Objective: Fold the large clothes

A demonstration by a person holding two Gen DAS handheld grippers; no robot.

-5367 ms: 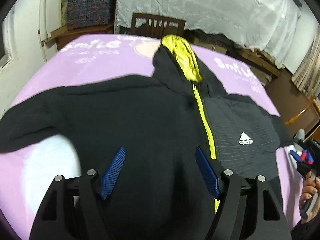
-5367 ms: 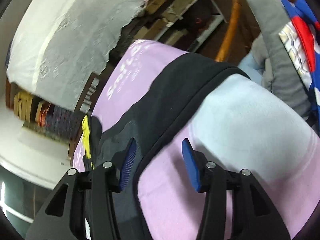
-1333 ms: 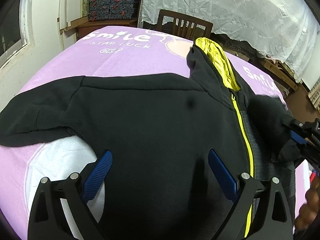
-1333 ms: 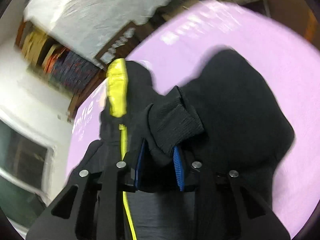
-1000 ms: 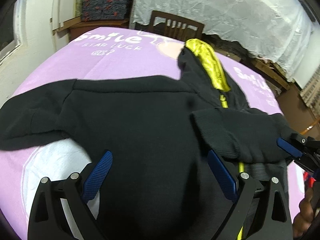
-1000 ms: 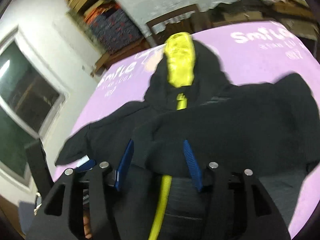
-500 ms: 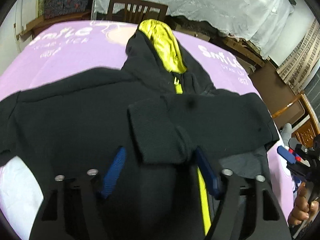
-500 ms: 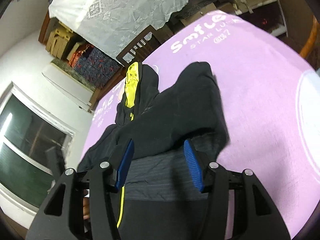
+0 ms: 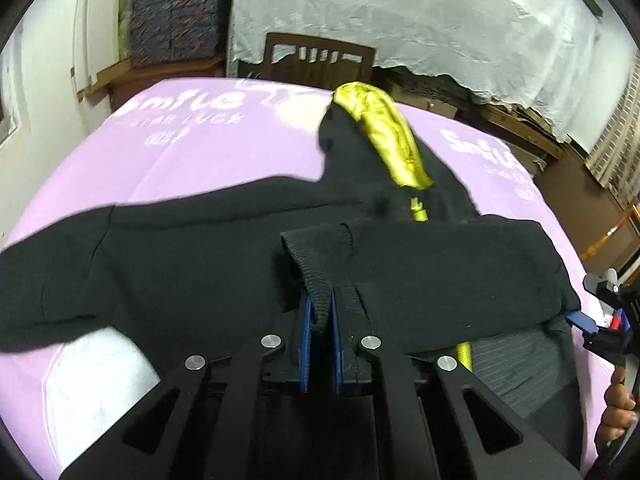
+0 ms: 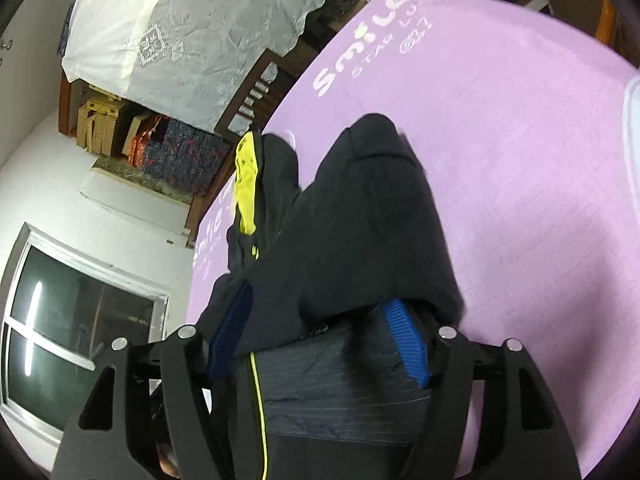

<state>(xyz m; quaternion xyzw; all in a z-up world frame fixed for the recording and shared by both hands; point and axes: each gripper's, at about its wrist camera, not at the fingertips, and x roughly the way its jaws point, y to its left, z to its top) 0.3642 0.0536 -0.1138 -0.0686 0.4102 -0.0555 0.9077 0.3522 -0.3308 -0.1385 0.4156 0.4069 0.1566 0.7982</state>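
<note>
A black zip hoodie [image 9: 192, 264] with a yellow hood lining [image 9: 384, 136] lies face up on the purple cloth. Its right sleeve [image 9: 460, 264] is folded across the chest. My left gripper [image 9: 320, 320] is shut on the ribbed sleeve cuff [image 9: 316, 264]. My right gripper [image 10: 316, 344] is open, its fingers straddling the folded sleeve [image 10: 360, 232] near the hoodie's right side. The right gripper also shows at the right edge of the left wrist view [image 9: 604, 320]. The hoodie's left sleeve [image 9: 36, 280] lies spread out to the left.
The purple tablecloth [image 9: 180, 148] with white lettering covers the table. A wooden chair [image 9: 320, 60] stands at the far edge. A white lace sheet [image 9: 420, 20] covers furniture behind. A window [image 10: 60, 320] is on the left wall.
The right gripper carried the right sleeve across the chest and opened. My left gripper moved in and shut on the sleeve cuff.
</note>
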